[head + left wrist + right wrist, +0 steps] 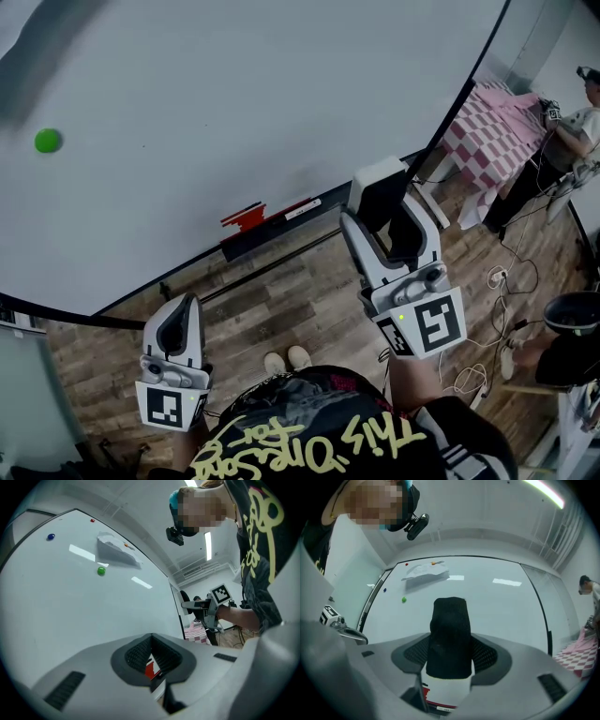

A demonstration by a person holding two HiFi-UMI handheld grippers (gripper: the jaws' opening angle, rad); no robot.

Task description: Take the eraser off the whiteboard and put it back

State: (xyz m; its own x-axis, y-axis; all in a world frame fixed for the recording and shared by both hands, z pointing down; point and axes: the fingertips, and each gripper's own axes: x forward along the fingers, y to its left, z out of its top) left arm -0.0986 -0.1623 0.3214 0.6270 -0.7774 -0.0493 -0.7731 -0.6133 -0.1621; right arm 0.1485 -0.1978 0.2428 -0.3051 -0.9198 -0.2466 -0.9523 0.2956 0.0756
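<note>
Cropped by the head view's top and left edges: whiteboard (234, 112). Blurred near the whiteboard's upper left: a grey sheet (37, 56). Too small to identify on the whiteboard's lower ledge: red pieces (246, 218). Hidden within the right gripper (450, 656): base of the eraser (450, 630).

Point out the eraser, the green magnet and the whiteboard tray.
eraser (450, 634): right gripper view, on its black felt.
green magnet (48, 141): head view, on its centre.
whiteboard tray (272, 236): head view, on its dark front edge.

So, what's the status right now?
Right gripper shut on eraser, held off the whiteboard. Left gripper shut, empty. Nothing in the way.
</note>
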